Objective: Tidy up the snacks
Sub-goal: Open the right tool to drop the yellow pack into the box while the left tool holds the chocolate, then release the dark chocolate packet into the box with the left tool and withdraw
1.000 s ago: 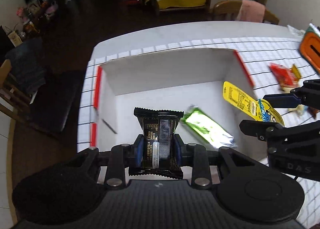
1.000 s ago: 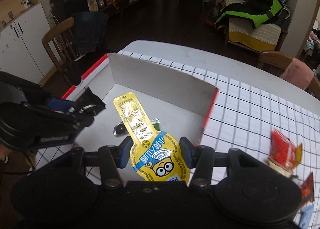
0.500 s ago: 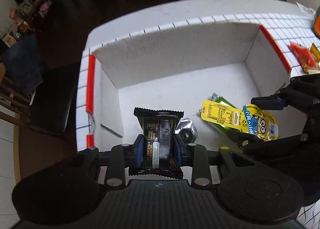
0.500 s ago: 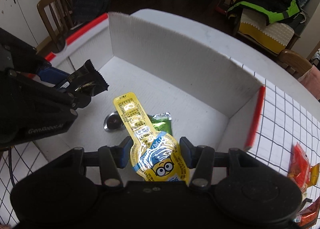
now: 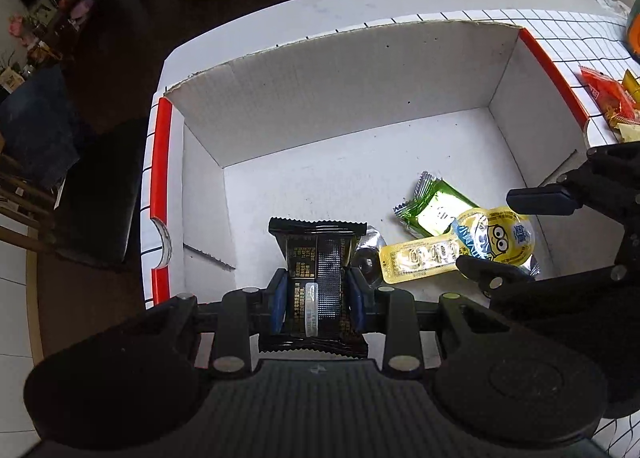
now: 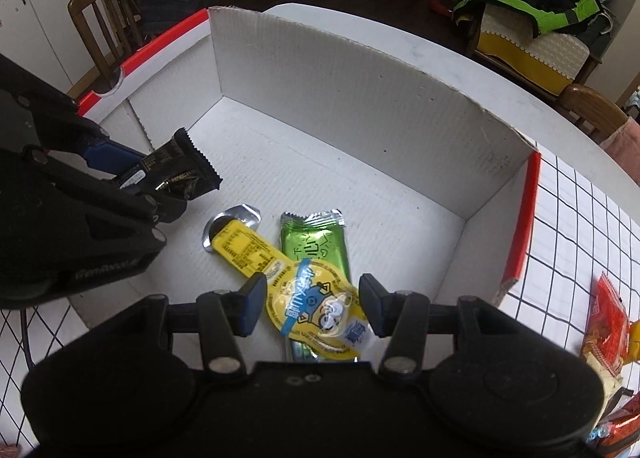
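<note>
Crinkly black packet [image 5: 318, 278] (serrated ends)

So the box [image 5: 360, 105] sits on the table [image 5: 560, 25]. Inside, the wafer [image 6: 316, 246] lies at the box's 4 o'clock corner, pouch [image 6: 316, 298] on top of it, foil [image 6: 240, 217] at the pouch's 10 o'clock.

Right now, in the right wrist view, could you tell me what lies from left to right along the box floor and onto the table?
Left gripper with black packet → silver wrapper → green packet → box's red-edged wall → red packet on the table.
</note>
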Action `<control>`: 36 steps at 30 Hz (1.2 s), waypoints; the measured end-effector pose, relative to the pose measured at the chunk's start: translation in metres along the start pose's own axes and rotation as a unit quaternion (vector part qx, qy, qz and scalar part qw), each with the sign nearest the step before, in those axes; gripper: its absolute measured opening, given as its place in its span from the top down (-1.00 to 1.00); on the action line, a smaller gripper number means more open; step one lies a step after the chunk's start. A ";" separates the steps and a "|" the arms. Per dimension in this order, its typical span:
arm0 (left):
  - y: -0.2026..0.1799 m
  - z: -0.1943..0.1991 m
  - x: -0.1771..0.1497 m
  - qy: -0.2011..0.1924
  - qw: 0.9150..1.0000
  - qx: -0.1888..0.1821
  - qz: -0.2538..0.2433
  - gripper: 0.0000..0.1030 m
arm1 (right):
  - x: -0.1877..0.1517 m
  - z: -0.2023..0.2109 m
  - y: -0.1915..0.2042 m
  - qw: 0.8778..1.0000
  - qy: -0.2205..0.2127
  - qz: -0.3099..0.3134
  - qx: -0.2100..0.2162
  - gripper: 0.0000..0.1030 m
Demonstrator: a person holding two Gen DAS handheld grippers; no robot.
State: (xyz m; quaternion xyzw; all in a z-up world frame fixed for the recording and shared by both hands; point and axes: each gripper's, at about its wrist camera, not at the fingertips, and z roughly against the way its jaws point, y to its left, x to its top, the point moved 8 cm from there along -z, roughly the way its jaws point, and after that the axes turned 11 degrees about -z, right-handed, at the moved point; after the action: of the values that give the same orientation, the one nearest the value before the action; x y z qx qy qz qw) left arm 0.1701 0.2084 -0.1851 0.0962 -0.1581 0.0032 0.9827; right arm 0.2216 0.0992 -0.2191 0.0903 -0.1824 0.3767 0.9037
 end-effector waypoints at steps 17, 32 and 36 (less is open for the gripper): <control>-0.003 0.042 -0.009 -0.047 0.999 -0.003 0.027 0.03 | -0.003 0.062 -0.006 0.996 -0.061 -0.035 0.047 -0.22; -0.041 0.106 -0.001 -0.120 0.992 -0.003 0.029 -0.34 | -0.026 0.131 -0.042 0.985 -0.120 -0.085 0.087 -0.62; -0.059 0.121 0.004 -0.140 0.990 -0.006 0.025 -0.44 | -0.040 0.147 -0.061 0.981 -0.135 -0.102 0.093 -0.68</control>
State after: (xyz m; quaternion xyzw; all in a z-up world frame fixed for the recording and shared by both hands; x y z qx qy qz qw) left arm 0.1389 0.1278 -0.0817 0.0853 -0.2968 0.0130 0.9510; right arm 0.2012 -0.0135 -0.1016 0.2421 -0.2570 0.2824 0.8920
